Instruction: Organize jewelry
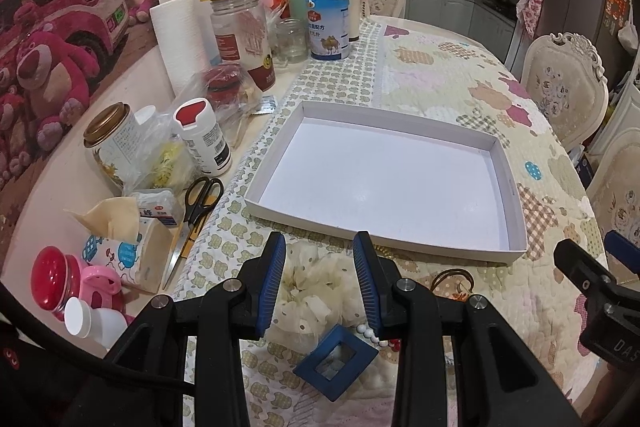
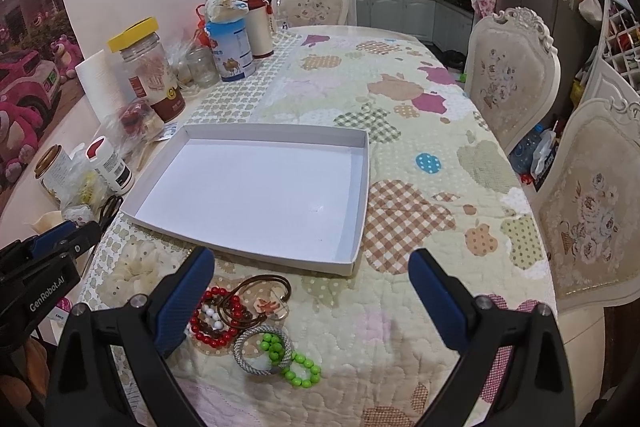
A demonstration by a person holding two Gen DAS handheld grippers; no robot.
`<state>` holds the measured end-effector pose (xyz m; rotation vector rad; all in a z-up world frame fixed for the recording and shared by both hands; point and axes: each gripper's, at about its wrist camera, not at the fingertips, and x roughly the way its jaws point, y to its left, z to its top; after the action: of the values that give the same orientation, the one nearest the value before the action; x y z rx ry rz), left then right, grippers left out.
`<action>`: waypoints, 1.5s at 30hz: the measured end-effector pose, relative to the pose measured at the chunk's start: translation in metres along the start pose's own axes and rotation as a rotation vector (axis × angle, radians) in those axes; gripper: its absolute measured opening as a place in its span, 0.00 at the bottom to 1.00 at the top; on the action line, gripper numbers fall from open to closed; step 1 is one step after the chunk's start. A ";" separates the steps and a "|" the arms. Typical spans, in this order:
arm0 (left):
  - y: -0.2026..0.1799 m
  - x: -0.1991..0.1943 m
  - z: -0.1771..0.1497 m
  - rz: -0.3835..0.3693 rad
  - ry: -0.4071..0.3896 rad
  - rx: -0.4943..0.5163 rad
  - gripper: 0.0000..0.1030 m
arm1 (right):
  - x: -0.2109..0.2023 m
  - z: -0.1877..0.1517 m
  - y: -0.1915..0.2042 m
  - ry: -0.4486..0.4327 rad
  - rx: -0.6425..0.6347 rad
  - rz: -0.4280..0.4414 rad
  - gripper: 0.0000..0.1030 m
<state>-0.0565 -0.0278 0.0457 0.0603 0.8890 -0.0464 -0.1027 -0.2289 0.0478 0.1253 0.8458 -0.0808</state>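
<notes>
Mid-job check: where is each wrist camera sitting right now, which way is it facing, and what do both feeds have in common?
Left wrist: low above the tablecloth, facing the white tray; the open left gripper hangs over a cream scrunchie and blue square clip; the right gripper shows at the right edge.
Right wrist: further right, facing the same tray; the open right gripper hangs over bead bracelets; the left gripper shows at the left edge.
Shared: tray, yellow-lidded jar.

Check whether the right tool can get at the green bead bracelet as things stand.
Probably yes. The right tool is open wide, and the green bracelet lies uncovered on the quilt just below it, though it touches the grey bangle.
</notes>
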 end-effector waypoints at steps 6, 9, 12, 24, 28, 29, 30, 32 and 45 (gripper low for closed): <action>0.000 0.000 0.001 -0.002 0.005 -0.006 0.25 | 0.002 0.000 0.003 0.006 -0.010 0.003 0.97; 0.001 0.000 0.000 -0.003 0.008 -0.008 0.25 | 0.003 -0.001 0.002 0.009 -0.010 0.009 0.97; 0.000 -0.002 -0.002 -0.001 0.012 -0.007 0.25 | 0.002 -0.001 0.002 0.008 -0.015 0.009 0.97; 0.051 -0.025 -0.005 -0.053 0.058 -0.053 0.25 | -0.008 -0.007 -0.005 -0.010 0.002 0.068 0.97; 0.074 -0.033 -0.017 -0.043 0.080 -0.082 0.25 | -0.004 -0.010 -0.005 0.009 -0.009 0.086 0.97; 0.077 -0.033 -0.021 -0.038 0.085 -0.081 0.25 | -0.004 -0.011 -0.003 0.011 -0.011 0.094 0.97; 0.080 -0.033 -0.026 -0.031 0.094 -0.077 0.25 | -0.004 -0.012 -0.002 0.013 -0.017 0.107 0.97; 0.085 -0.032 -0.037 -0.021 0.121 -0.072 0.25 | -0.004 -0.015 0.002 0.011 -0.041 0.131 0.97; 0.119 -0.002 -0.122 -0.107 0.327 -0.219 0.25 | 0.023 -0.059 0.051 0.155 -0.196 0.427 0.97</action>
<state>-0.1443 0.0995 -0.0253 -0.1888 1.2187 -0.0394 -0.1249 -0.1709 -0.0041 0.1266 0.9603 0.4159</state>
